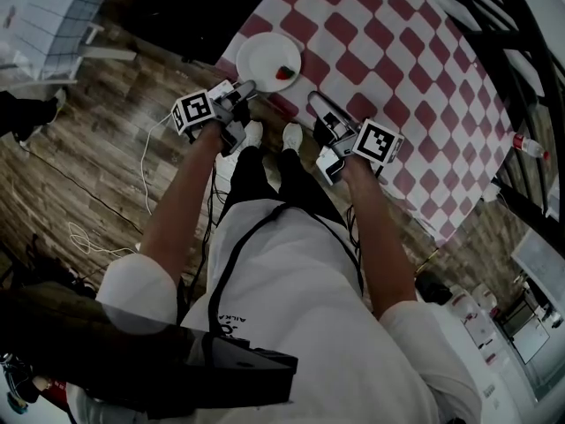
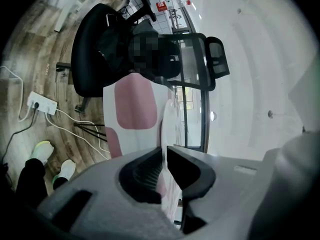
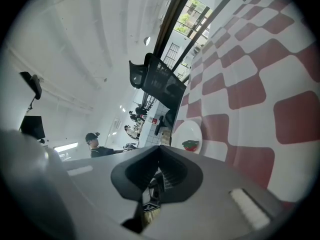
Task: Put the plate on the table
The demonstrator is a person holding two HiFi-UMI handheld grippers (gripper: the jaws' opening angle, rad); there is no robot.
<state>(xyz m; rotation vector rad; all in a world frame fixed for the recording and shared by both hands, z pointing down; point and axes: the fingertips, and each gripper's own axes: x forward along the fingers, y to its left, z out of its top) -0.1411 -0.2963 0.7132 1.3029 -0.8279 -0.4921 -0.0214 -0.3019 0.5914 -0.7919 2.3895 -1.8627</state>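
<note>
A white plate (image 1: 265, 58) lies near the corner of the red-and-white checked table (image 1: 397, 51), with a red piece of food (image 1: 284, 73) on its right side. My left gripper (image 1: 247, 87) is at the plate's near rim. In the left gripper view the plate (image 2: 170, 124) shows edge-on, and its rim fills the narrow slit between the jaws of the left gripper (image 2: 164, 151). My right gripper (image 1: 314, 102) hovers at the table's edge to the right of the plate, shut and empty. The right gripper view shows the right gripper (image 3: 160, 148), with the plate (image 3: 186, 133) and the red food (image 3: 190, 145) beyond it.
A black office chair (image 2: 100, 49) stands past the table's corner. A power strip (image 2: 42, 103) and cables (image 1: 150, 148) lie on the wooden floor at the left. A bottle (image 1: 528, 145) sits by the table's far right edge. My shoes (image 1: 253, 132) are just below the table.
</note>
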